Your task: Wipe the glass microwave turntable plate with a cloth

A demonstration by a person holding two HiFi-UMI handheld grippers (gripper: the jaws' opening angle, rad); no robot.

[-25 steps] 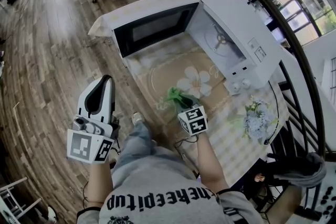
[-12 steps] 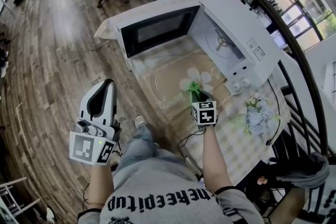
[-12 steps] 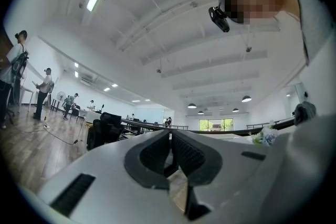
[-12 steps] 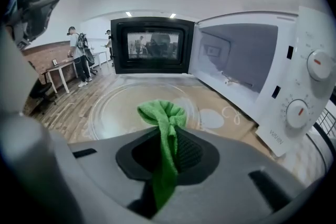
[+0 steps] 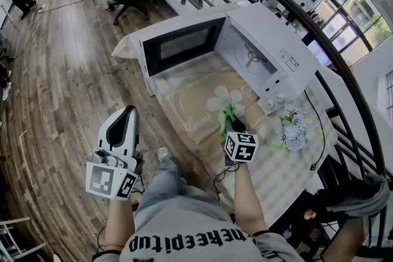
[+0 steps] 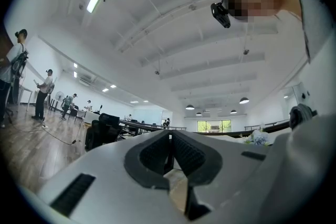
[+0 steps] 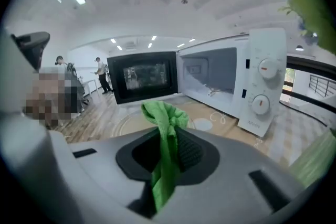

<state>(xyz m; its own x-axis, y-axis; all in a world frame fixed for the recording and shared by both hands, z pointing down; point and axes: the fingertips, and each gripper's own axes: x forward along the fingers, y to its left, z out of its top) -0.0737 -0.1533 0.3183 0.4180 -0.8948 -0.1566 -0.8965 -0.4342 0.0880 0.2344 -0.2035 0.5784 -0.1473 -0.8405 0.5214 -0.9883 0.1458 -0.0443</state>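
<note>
1. Although your right claw (image 5: 232,124) pinches the green cloth (image 5: 228,111) just as it did a second ago, it has shifted. The cloth was then spread low over the near part of the glass plate (image 5: 184,95). Now it stands bunched over the plate's right side, closer to the microwave (image 5: 264,55).
2. That reads as a stroke across the glass, so wiping looks under way. The far and left parts of the plate are probably left to cover.
3. Your left claw (image 5: 127,110) has barely moved. It is pressed together on nothing and held out over the floor, well apart from the worktop (image 5: 276,175), so nothing steadies the plate.
4. The plate lies flat on the worktop in front of the open microwave, outside its cavity.
5. The glass is clear, so only its rim shows faintly over the patterned covering. You can't judge from here how clean it is.
6. You cannot tell whether the cloth touches the glass right now. The right gripper view shows it rising from between the jaws with the plate beyond. In the head view the claw hides the point of contact.
</note>
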